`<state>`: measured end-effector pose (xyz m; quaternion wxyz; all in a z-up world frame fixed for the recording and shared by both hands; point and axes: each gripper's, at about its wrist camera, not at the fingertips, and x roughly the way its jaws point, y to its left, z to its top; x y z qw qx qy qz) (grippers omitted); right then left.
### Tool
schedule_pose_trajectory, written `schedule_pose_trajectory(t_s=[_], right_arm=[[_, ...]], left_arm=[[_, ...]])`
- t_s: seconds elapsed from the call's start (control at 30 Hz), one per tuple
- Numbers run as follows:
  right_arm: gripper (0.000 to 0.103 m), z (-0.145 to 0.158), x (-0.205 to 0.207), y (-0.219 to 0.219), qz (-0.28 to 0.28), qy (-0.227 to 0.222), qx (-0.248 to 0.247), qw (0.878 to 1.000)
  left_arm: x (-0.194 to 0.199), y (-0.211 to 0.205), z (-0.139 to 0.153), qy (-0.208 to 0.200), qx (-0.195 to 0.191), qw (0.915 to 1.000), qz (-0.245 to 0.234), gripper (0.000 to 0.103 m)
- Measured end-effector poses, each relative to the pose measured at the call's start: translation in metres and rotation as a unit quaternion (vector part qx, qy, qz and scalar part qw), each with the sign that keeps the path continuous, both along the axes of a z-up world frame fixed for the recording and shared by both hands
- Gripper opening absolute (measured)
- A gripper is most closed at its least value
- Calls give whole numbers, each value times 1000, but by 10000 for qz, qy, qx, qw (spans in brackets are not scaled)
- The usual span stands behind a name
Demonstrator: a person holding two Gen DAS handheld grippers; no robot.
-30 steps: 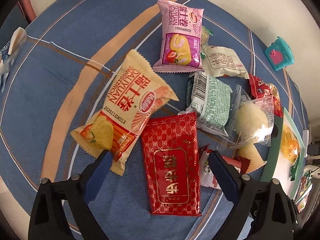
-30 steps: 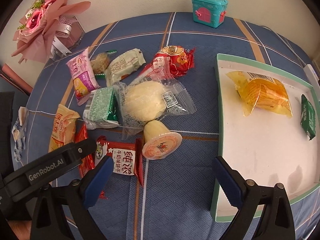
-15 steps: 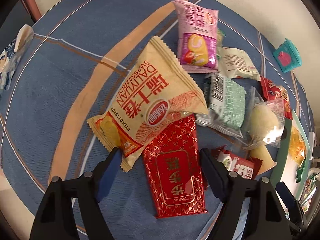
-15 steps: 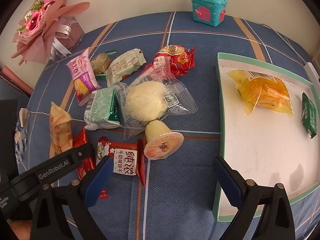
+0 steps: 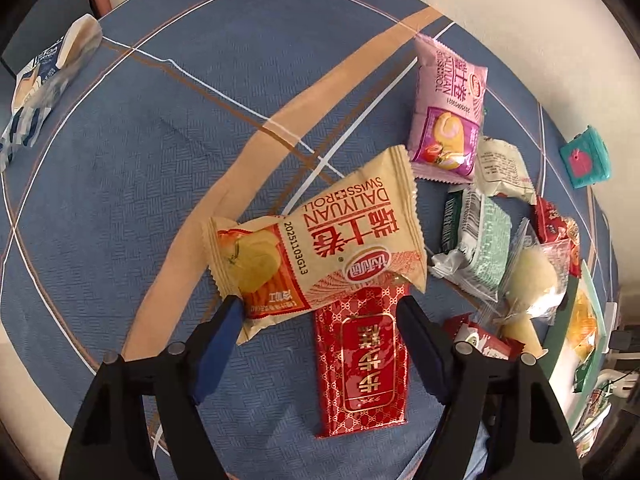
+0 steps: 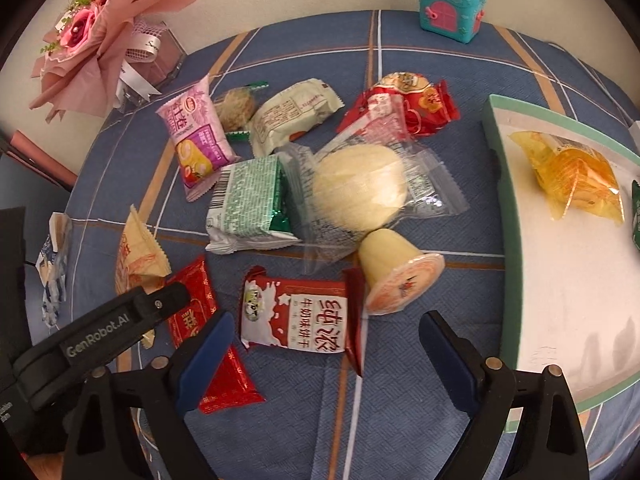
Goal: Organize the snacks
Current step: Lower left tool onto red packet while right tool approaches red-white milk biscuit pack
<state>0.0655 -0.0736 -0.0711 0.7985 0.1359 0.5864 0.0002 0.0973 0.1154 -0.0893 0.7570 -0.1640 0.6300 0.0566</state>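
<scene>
The left claw (image 5: 320, 312) pinched the yellow Swiss-roll packet (image 5: 320, 236) by its near crimped end; one pad met the corner, the other contact was hidden under the wrapper, so the grip was inferred. The packet appeared raised off the counter (image 5: 140, 160), just above the red flat sachet (image 5: 362, 364). Judged light, puffy, cake soft inside, film slippery: hold at the crimped seam, not the body, and squeeze gently.

Right of the yellow packet lay the loose pile: pink Swiss-roll packet (image 6: 198, 136), green-printed foil pack (image 6: 250, 208), clear-wrapped pale bun (image 6: 360, 188) and, beyond it, red sweet bag (image 6: 404, 106). The bun would likely crush; take its wrapper's end flap. Nearest the right claw (image 6: 324, 332) lay the red milk-biscuit pack (image 6: 296, 314), probably stiffer and brittle, touching the tipped jelly cup (image 6: 394, 274), rigid but inclined to roll.

The right claw stood spread and held nothing, hovering above the biscuit pack.

Far right of the yellow packet, the white tray (image 6: 496, 184) with green rim held an orange clear-wrapped snack (image 6: 576, 176) and a dark green packet (image 6: 635, 216), cut off at the frame edge. Most of its floor was bare.
</scene>
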Motion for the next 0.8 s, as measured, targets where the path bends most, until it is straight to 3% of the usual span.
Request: schedule_pose_trajectory(t_s=[0.27, 0.53, 0.8], right_arm=[[92, -16, 13, 24, 67, 85, -180, 9998], [66, -14, 5, 17, 54, 108, -232, 9997], [65, -14, -6, 0, -38, 215, -172, 9996]], left_arm=[[-1, 9, -8, 30, -70, 10000, -12, 78], [6, -27, -9, 119, 175, 9994, -282, 78], [5, -60, -17, 217, 534, 9964, -615, 78]])
